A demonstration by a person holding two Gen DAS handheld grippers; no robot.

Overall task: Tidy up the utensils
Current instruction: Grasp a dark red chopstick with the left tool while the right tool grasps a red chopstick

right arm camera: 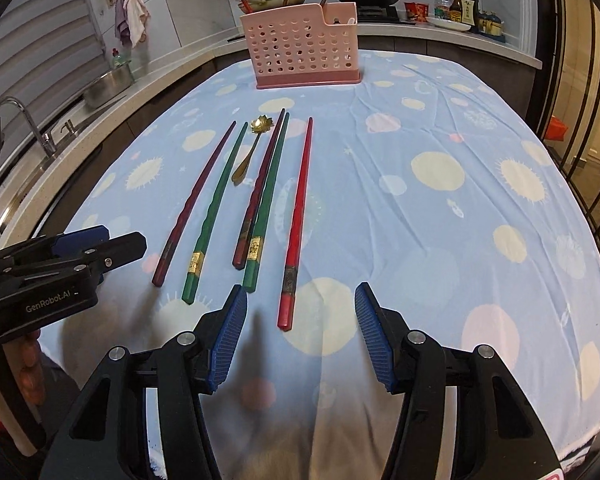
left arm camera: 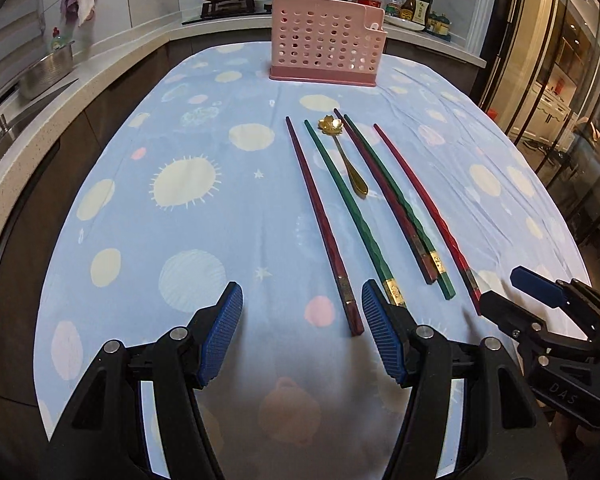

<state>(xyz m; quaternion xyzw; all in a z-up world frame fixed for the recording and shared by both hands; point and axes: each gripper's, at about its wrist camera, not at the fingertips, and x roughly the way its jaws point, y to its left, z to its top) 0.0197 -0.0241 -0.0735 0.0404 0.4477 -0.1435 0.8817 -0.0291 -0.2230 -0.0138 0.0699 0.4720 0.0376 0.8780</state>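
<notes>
Across the near edge of the table, on the blue spotted cloth, I hold both tools low and tilted downward. My left gripper has its jaws apart with nothing between the blue pads; its right pad sits over the butt end of the left green chopstick, though I cannot tell whether it touches. Left to right, the row runs: a dark maroon chopstick, the left green chopstick, a gold spoon with a flower-shaped bowl pointing away from me, a second maroon chopstick touching a second green chopstick along their length, then a bright red chopstick lying apart. All lie flat, thin tips pointing to the far end. My right gripper is parted too, holding nothing; the butt end of the red chopstick lies on the cloth in front of the gap, between the pads as seen from the right wrist view. At the far end of the cloth stands the pink perforated utensil holder, upright, with a few chopsticks already standing in it.
</notes>
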